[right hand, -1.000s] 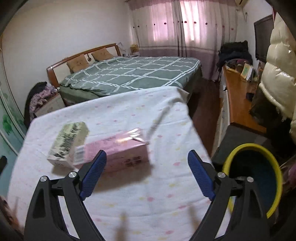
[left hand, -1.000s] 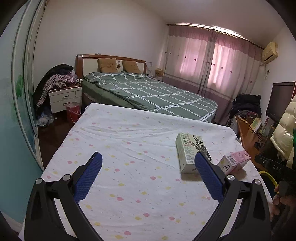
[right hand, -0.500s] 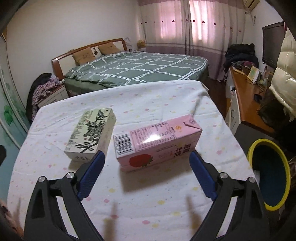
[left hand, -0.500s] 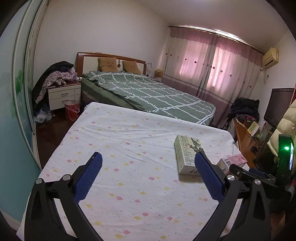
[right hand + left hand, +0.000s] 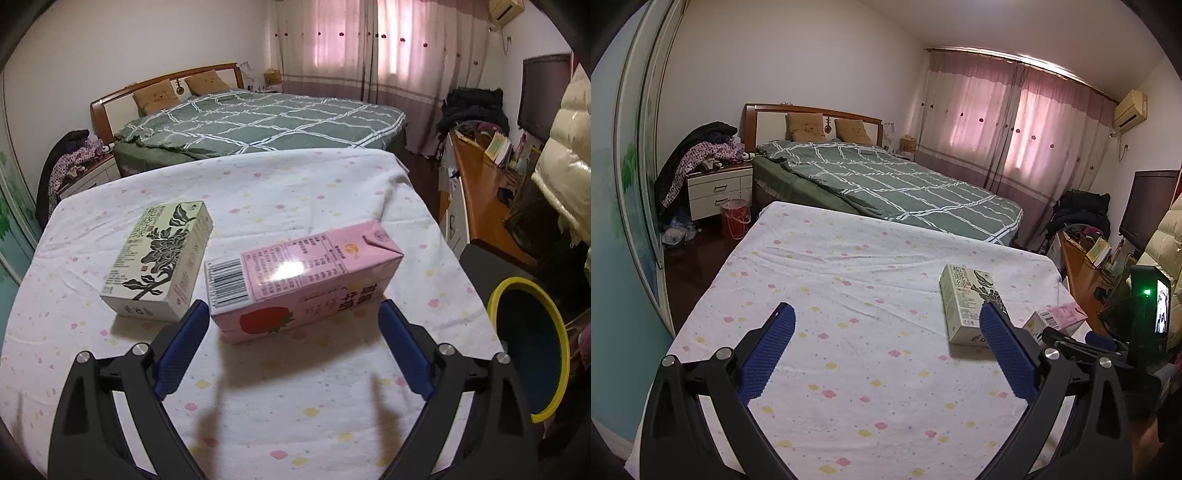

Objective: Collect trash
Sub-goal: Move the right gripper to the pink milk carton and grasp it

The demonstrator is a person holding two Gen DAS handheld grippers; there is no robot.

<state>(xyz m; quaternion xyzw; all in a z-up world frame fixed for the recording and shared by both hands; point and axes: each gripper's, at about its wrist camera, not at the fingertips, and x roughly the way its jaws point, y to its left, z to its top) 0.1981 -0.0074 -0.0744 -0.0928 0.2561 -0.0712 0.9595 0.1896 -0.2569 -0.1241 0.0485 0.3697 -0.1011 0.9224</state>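
Table (image 5: pixel 332 192) draped in a flower-dotted white sheet, pink carton (image 5: pixel 301 280) and green-white carton (image 5: pixel 159 258) lying side by side on it

- The right tool (image 5: pixel 290 323) has closed in on the pink carton (image 5: pixel 303 280), which now sits nearer its open jaws.
- The left tool (image 5: pixel 886 343) has risen slightly.

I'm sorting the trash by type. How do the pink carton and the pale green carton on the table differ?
The pink carton shows a strawberry and barcode; the pale green carton bears a dark flower drawing. The pink one lies just ahead of the open right gripper; the green one lies left of it, angled differently. Both lie flat on the dotted tablecloth.
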